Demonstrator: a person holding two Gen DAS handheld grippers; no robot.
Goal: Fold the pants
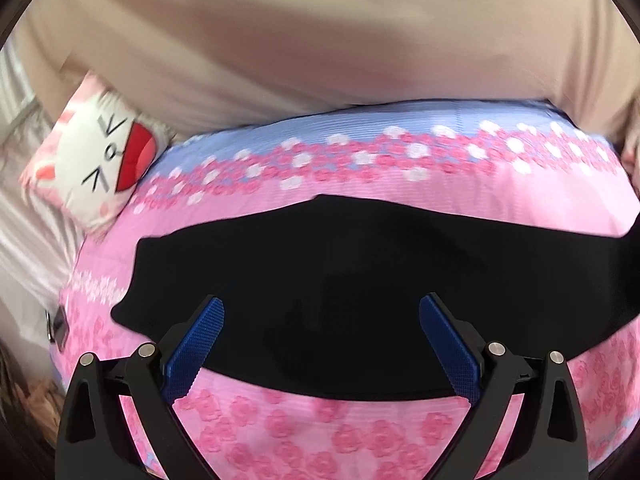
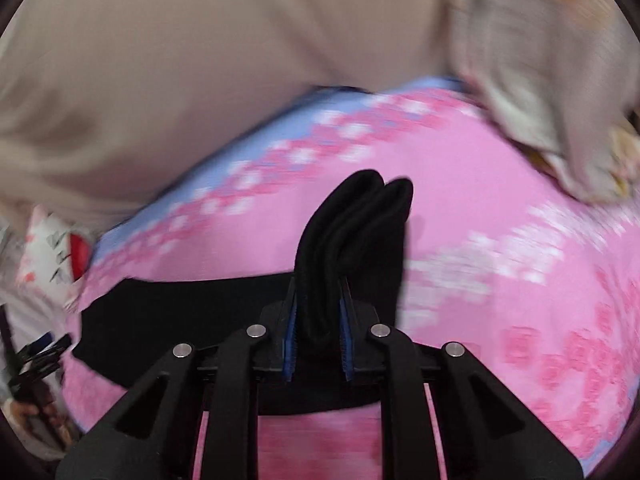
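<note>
My right gripper [image 2: 319,332] has its fingers pinching a bunched end of the black pants [image 1: 360,280], lifted so the cloth stands up in thick layers between the pads. My left gripper [image 1: 321,344] hovers over the rest with its fingers spread wide, gripping nothing. The pants lie as a long dark band across the pink flowered bed cover [image 1: 400,420], a cat-face pillow [image 1: 100,152] off at the bed's edge. I judge the fold underway but unfinished — the raised end looks doubled already, yet it must still be carried over and laid flat.
</note>
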